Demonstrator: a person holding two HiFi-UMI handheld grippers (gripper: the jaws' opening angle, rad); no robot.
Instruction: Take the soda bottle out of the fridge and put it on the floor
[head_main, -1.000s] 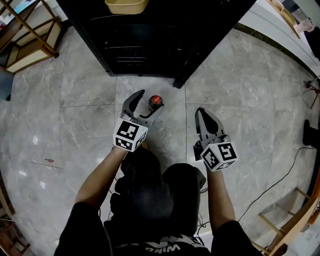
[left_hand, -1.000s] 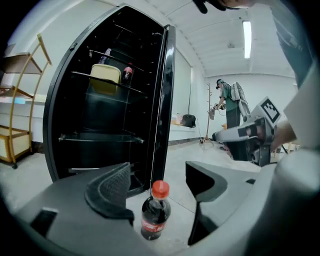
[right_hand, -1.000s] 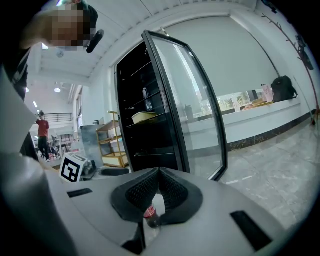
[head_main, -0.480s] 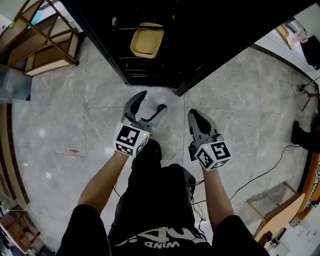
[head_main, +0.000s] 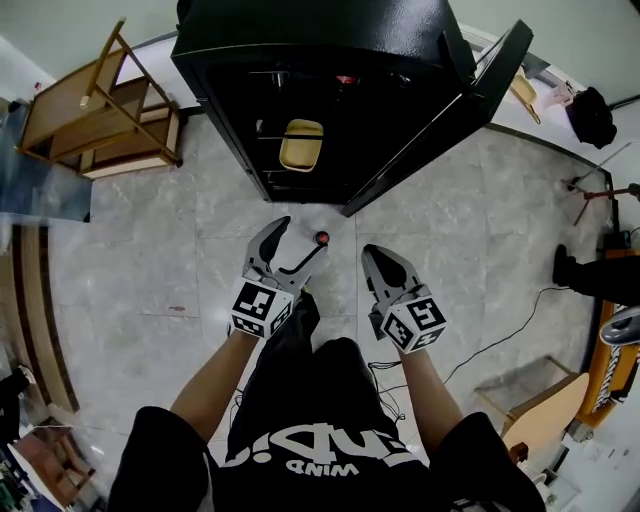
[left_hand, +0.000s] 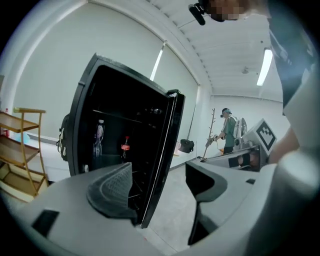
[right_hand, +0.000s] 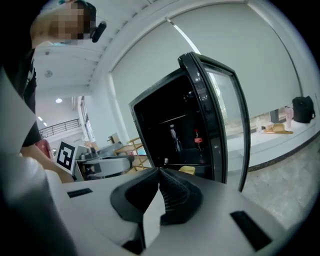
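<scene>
A dark soda bottle with a red cap (head_main: 322, 237) stands on the grey floor in front of the open black fridge (head_main: 240, 60). My left gripper (head_main: 303, 233) hovers above it, open and empty, the cap showing just past its right jaw tip. In the left gripper view that gripper (left_hand: 157, 175) points at the fridge, where a second red-labelled soda bottle (left_hand: 125, 147) and a clear bottle (left_hand: 99, 137) stand on a shelf. My right gripper (head_main: 372, 252) is shut on nothing, to the right of the floor bottle. In the right gripper view it (right_hand: 159, 172) faces the same shelf bottle (right_hand: 197, 139).
The fridge door (head_main: 470, 95) stands open to the right. A yellow bowl (head_main: 301, 143) sits low inside. A wooden rack (head_main: 100, 120) is at the left, a cable (head_main: 500, 340) and a wooden stool (head_main: 530, 410) at the right. A person (left_hand: 227, 131) stands far off.
The view has risen and both grippers have lifted and drawn back from the floor bottle, which stays standing. The left jaws stay open, the right shut.
</scene>
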